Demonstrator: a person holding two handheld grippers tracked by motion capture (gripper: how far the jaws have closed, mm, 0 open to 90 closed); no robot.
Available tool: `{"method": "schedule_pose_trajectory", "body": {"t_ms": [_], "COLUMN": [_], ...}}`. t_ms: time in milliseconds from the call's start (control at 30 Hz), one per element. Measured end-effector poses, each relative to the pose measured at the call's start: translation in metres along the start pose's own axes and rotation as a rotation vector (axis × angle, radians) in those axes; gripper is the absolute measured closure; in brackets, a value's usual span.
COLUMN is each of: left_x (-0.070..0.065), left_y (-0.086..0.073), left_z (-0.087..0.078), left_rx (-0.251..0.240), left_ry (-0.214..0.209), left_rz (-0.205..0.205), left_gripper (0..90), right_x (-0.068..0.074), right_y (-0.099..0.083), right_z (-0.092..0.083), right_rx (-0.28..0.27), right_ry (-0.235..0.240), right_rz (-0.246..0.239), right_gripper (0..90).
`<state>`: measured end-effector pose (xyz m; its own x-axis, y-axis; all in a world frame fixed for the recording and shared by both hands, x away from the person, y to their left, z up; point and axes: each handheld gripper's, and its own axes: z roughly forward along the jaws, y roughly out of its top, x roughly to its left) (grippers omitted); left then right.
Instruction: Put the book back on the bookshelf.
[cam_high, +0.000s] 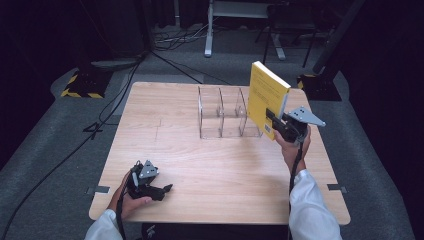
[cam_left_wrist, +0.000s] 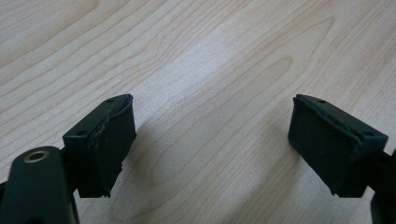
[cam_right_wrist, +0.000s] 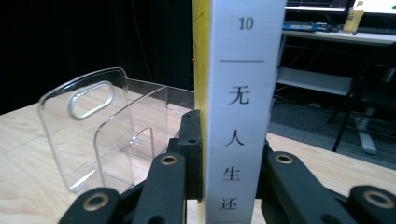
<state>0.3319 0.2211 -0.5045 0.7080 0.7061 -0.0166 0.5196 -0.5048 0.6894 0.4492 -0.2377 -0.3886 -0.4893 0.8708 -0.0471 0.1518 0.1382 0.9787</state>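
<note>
The right hand-held gripper (cam_high: 278, 123) clamps the yellow book (cam_high: 266, 95) upright, in the air just at three o'clock of the clear rack (cam_high: 222, 114). Lifting looks done; slotting it into a compartment remains. The left hand-held gripper (cam_high: 166, 189) rests wide and empty on the bench (cam_high: 220, 170).

A bare wooden table (cam_high: 220, 165) fills the middle of the high view, standing on grey carpet (cam_high: 50, 150). At the upper left of that frame a black stand base with yellow-black hazard tape (cam_high: 82, 85) sits on the floor, with cables (cam_high: 165, 42) running from it toward the top centre, where a white frame leg (cam_high: 208, 30) and a dark chair base (cam_high: 280, 30) stand. In the right gripper view a white desk (cam_right_wrist: 341, 37) with a monitor (cam_right_wrist: 317, 4) shows at the upper right, against a dark background.
</note>
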Motion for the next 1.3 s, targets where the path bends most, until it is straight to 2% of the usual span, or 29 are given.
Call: {"method": "schedule_pose_trajectory", "body": {"t_ms": [300,567,833,967,1300], "left_x": [0.0,0.0,0.0,0.0,0.0], "left_y": [0.0,0.0,0.0,0.0,0.0], "left_z": [0.0,0.0,0.0,0.0,0.0], "left_rx": [0.0,0.001,-0.002,-0.002,-0.002], "left_ry": [0.0,0.0,0.001,0.001,0.002], "left_rz": [0.0,-0.001,-0.001,-0.004,-0.003], "left_gripper": [15.5,15.6,15.6,15.6,15.6], "right_x": [0.005,0.008,0.005,0.004,0.0], "right_y": [-0.003,-0.006,-0.01,-0.012,-0.019], "right_z": [0.024,0.044,0.057,0.064,0.076], "right_rx": [0.024,0.053,0.067,0.076,0.086], "right_ry": [-0.024,-0.057,-0.069,-0.082,-0.103], "right_rz": [0.012,-0.014,0.013,0.003,0.03], "right_gripper": [76.2,76.2,76.2,76.2,76.2]}}
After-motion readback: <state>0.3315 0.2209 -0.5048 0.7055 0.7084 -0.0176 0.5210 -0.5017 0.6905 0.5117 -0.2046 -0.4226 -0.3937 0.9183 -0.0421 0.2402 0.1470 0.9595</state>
